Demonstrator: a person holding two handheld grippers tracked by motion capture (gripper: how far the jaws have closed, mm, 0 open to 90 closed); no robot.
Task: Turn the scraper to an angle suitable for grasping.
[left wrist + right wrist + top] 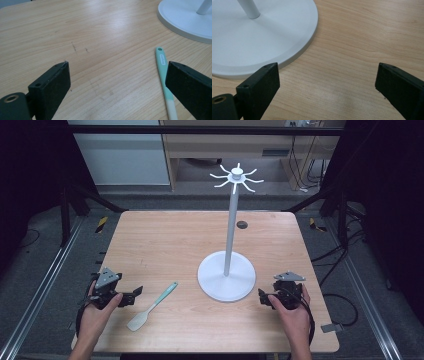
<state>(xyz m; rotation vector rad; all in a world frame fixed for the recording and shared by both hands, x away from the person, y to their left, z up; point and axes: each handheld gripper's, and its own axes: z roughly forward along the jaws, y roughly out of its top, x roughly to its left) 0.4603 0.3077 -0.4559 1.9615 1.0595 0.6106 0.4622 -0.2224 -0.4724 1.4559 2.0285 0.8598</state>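
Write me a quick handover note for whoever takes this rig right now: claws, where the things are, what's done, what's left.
Left claw: open, holding nothing, low over the table just left of the spatula.
Right claw: open, holding nothing, beside the right edge of the white stand.
Spatula: flat on the table, mint handle pointing toward the stand's base, pale blade nearest the person.
Stand: upright mid-table, hooks bare.
Done: nothing picked up.
Left: probably grasp the spatula and hang it on a hook by the hole in its handle.

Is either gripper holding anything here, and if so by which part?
Nothing is held. The left gripper and right gripper are both open over bare table; the spatula lies untouched.
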